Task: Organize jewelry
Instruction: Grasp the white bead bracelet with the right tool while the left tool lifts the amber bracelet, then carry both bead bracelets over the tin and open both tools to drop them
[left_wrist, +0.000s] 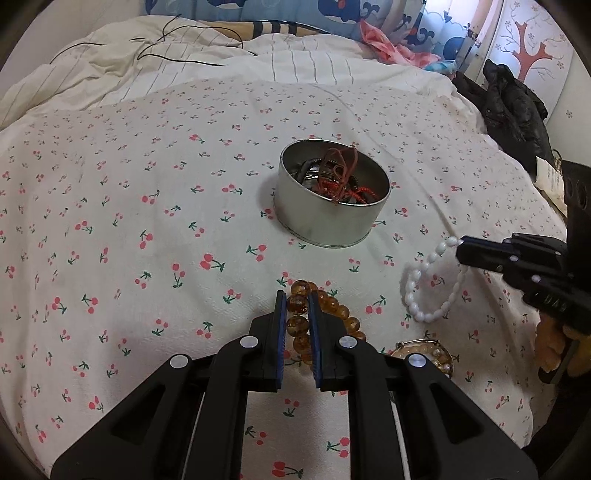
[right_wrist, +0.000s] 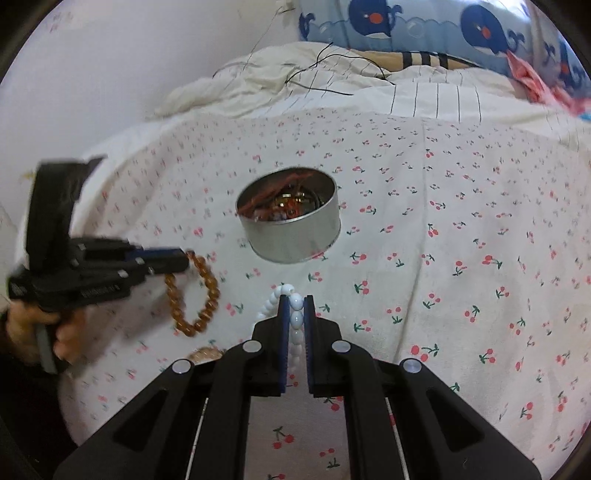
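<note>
Left tongs (left_wrist: 297, 301) clamped on an amber bead bracelet (left_wrist: 325, 321), blue pads pressing a bead at each side; rest of the strand hanging down to the right of the fingers. From the right wrist view, same bracelet (right_wrist: 195, 295) dangling as a loop off the tip of those tongs (right_wrist: 184, 258), clear of the bed. Gripped by a hand (right_wrist: 40, 332) at the handle, low left in that view.

Right tongs (right_wrist: 295, 301) clamped on a white bead bracelet (right_wrist: 291, 314), oval beads pinched between the pads, a short arc curling out to the left of the tips. From the left wrist view, white bracelet (left_wrist: 432, 280) hanging in a loop from the tip of the right tongs (left_wrist: 461, 247), at the right edge, with fingers (left_wrist: 550, 347) of the holding hand below.

Round metal tin (left_wrist: 332, 218) open on the cherry-print bedsheet (left_wrist: 147, 221), beyond both bracelets and between the two tongs. Inside: tangle of red cord (left_wrist: 340, 166) and other dark and metallic pieces, too jumbled to name. Just right of the left tongs, low on the sheet, a pearl-rimmed round piece (left_wrist: 436, 354), partly hidden by the tool.

Further back, striped cream quilt (left_wrist: 184, 59) with a thin black cable (left_wrist: 173, 40) across it, whale-print pillow (left_wrist: 332, 14), black jacket (left_wrist: 509, 103) at the right.
</note>
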